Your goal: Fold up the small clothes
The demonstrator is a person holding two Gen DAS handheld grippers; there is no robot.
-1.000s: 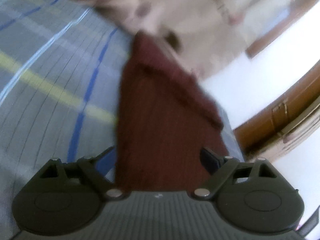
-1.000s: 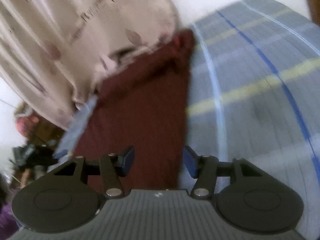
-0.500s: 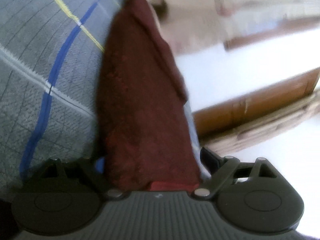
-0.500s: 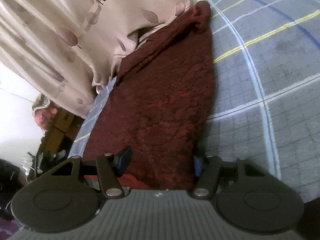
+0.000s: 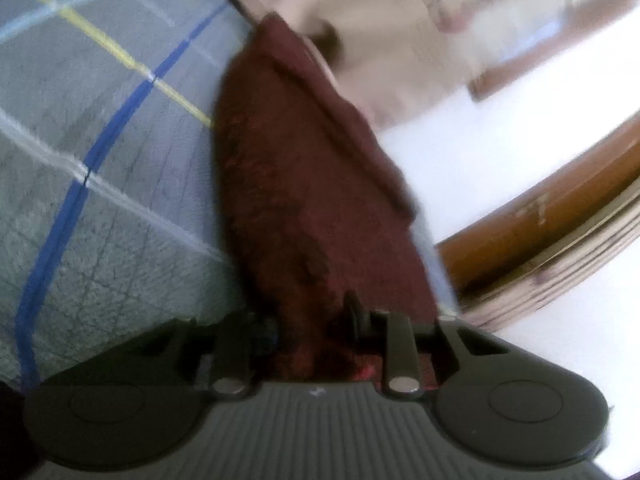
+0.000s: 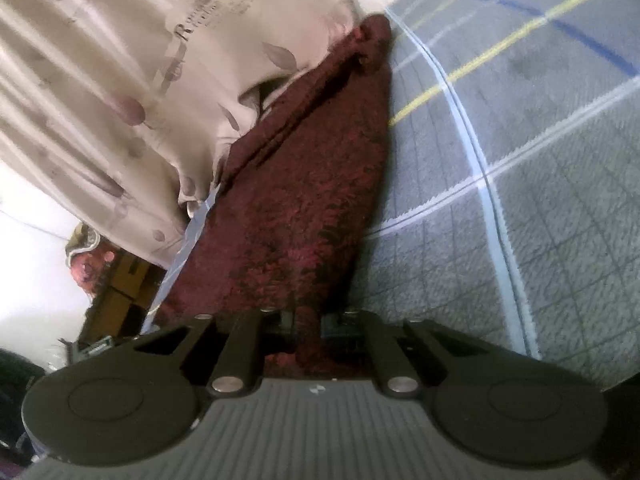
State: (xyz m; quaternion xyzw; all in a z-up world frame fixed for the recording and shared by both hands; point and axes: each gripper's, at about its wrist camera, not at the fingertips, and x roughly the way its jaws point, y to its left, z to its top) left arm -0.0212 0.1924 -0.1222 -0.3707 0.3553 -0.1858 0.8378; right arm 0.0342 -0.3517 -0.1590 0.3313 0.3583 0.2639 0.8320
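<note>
Lying as a long folded strip along the edge of a grey quilted bedcover with blue, yellow and white lines [image 6: 500, 184]: a dark red fuzzy knitted garment [image 6: 304, 208], also clear in the left view [image 5: 304, 184]. At its near end, held by the right gripper [image 6: 308, 324], jaws drawn close and pinching the red cloth between the pads. At the same end, caught by the left gripper [image 5: 314, 326], jaws narrowing at this moment with a bunch of the red fabric between them, though blurred. Beside the far end, a beige curtain with leaf print [image 6: 120, 80]. On the other side, seen from the left, a brown wooden frame [image 5: 552, 216].
</note>
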